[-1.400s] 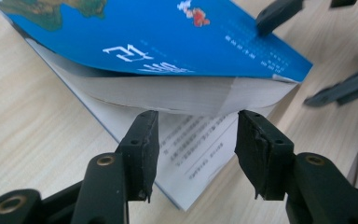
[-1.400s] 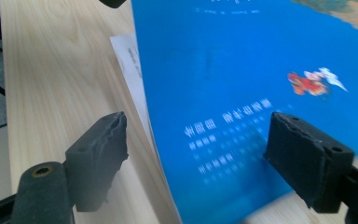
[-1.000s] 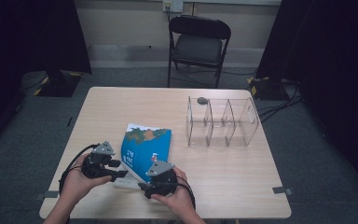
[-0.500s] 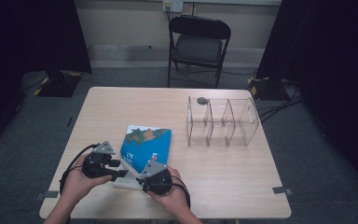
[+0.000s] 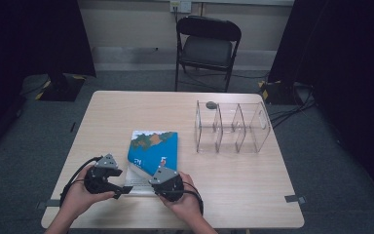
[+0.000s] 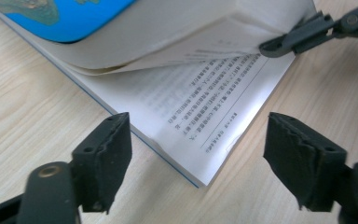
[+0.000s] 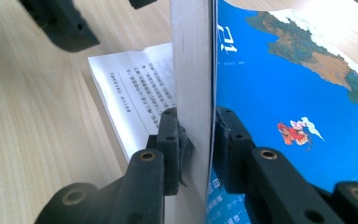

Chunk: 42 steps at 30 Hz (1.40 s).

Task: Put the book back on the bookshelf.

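While right tool (image 7: pixel 196 133) pinches glossy blue cover and pages of book (image 5: pixel 156 148), left tool (image 6: pixel 198 161) gapes empty.

High view overhead, looking forward-down, far; both gripper views close, sharing book (image 5: pixel 152 155) corner.

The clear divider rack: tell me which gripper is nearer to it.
Right. The right gripper grips the book just left of the clear divider rack; the left gripper sits open farther left.

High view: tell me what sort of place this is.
Probably a lab or studio recording corner: a bare wooden table on grey carpet, black curtains at both sides, a folding chair by the wall, and cables on the floor.
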{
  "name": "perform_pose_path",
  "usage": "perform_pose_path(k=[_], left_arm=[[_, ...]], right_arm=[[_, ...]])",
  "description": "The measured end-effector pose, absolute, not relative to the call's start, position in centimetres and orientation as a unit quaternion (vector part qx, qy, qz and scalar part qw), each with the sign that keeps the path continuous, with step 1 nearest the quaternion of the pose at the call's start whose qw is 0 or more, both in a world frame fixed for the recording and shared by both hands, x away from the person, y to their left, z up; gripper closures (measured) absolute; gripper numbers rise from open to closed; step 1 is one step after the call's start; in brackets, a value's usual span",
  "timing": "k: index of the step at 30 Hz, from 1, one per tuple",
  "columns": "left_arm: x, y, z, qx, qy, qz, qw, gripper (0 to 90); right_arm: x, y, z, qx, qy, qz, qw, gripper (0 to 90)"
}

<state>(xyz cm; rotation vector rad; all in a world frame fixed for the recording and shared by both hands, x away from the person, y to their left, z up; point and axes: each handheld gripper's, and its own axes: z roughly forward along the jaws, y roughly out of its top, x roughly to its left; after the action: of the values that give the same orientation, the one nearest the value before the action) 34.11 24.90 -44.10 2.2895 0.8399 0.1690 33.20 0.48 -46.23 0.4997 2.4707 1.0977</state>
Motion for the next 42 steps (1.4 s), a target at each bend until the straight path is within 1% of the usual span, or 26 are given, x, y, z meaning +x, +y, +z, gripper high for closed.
perform_pose_path(k=[3, 6, 10, 12, 22, 29, 30, 34, 42], left_arm=[[33.9, 25.0, -44.5, 0.879, 0.324, 0.066, 0.343, 19.3], [33.7, 25.2, -44.7, 0.881, 0.324, 0.071, 0.337, 19.5], [33.4, 25.5, -44.9, 0.878, 0.322, 0.066, 0.348, 19.3], [33.3, 25.6, -45.0, 0.878, 0.318, 0.068, 0.35, 16.0], [33.0, 26.1, -46.2, 0.892, 0.305, 0.07, 0.325, 16.3], [32.9, 26.3, -46.2, 0.895, 0.294, 0.078, 0.327, 16.7], [32.8, 26.3, -46.4, 0.891, 0.299, 0.079, 0.332, 16.8], [33.0, 26.6, -46.6, 0.895, 0.296, 0.083, 0.323, 16.8], [32.9, 26.4, -46.9, 0.895, 0.292, 0.078, 0.328, 16.9]], right_arm=[[33.4, 0.4, -46.2, 0.176, 0.88, 0.395, 0.195, 74.4], [33.3, 0.3, -46.1, 0.184, 0.88, 0.394, 0.193, 74.6], [33.4, 0.3, -45.8, 0.185, 0.878, 0.396, 0.193, 75.2], [33.5, 0.2, -45.6, 0.19, 0.878, 0.396, 0.19, 75.4], [33.8, 0.0, -44.8, 0.193, 0.879, 0.394, 0.185, 76.1], [34.1, -0.2, -44.4, 0.195, 0.88, 0.392, 0.183, 76.4], [34.1, -0.2, -44.4, 0.198, 0.879, 0.394, 0.181, 76.4], [34.2, -0.2, -44.2, 0.202, 0.878, 0.396, 0.179, 76.6], [34.4, -0.3, -43.4, 0.21, 0.876, 0.398, 0.173, 76.8]])
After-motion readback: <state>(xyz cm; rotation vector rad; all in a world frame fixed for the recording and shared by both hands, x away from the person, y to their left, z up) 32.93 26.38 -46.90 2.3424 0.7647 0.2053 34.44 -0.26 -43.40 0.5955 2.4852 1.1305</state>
